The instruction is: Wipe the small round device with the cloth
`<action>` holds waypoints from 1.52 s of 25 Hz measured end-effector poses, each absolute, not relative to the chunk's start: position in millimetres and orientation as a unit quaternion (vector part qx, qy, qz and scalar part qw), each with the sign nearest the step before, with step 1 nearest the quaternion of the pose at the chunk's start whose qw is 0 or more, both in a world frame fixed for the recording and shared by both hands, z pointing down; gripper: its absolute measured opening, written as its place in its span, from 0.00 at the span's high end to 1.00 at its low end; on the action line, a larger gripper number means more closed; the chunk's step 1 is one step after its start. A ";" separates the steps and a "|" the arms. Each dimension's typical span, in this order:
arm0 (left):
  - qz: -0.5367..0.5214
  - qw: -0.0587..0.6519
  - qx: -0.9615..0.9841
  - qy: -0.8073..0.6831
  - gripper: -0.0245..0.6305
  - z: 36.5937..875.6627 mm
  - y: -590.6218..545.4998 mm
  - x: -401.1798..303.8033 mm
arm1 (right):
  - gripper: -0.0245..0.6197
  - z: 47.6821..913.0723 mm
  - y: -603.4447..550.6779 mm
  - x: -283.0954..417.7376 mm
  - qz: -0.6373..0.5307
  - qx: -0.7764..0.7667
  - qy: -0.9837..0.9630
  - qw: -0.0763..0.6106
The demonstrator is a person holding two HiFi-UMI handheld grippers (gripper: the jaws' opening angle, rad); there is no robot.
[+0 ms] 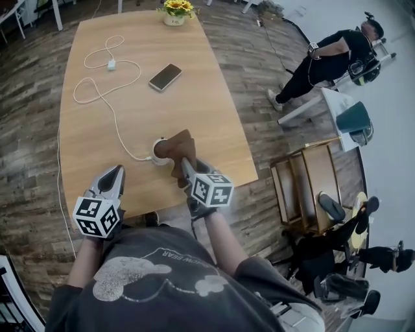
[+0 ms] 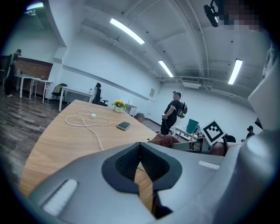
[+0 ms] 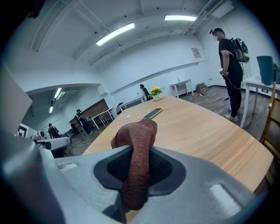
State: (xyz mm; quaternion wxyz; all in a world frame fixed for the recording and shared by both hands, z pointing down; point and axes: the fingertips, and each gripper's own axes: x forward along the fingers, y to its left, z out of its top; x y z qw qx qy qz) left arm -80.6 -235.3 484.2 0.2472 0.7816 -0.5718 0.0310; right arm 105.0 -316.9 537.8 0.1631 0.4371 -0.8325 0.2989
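A brown cloth lies draped over the small round white device near the table's front edge. My right gripper is shut on the cloth's near end; in the right gripper view the cloth runs out from between the jaws. The device itself is mostly hidden under the cloth. My left gripper hovers to the left of the device, shut and holding nothing. In the left gripper view its jaws meet, with the cloth beyond them to the right.
A white cable with a small adapter runs from the device across the wooden table. A phone lies mid-table, a flower pot at the far end. A person stands to the right, near a chair.
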 end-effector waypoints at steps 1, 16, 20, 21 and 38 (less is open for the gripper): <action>0.030 0.247 0.781 -0.572 0.93 483.8 -237.0 -78.5 | 0.85 538.6 -320.2 108.8 0.298 0.440 -0.831 0.164; 0.040 0.252 0.797 -0.548 0.93 481.8 -242.4 -100.9 | 0.85 486.4 -304.1 65.2 0.241 0.438 -0.859 0.106; 0.037 0.252 0.801 -0.542 0.93 474.9 -243.1 -110.9 | 0.85 488.7 -284.9 16.6 0.233 0.396 -0.879 0.130; 0.036 0.253 0.800 -0.542 0.94 474.8 -242.7 -114.8 | 0.85 492.7 -283.5 9.8 0.235 0.397 -0.876 0.138; 0.052 0.266 0.797 -0.539 0.93 487.8 -231.8 -135.5 | 0.84 579.3 -268.9 5.6 0.314 0.406 -0.826 0.233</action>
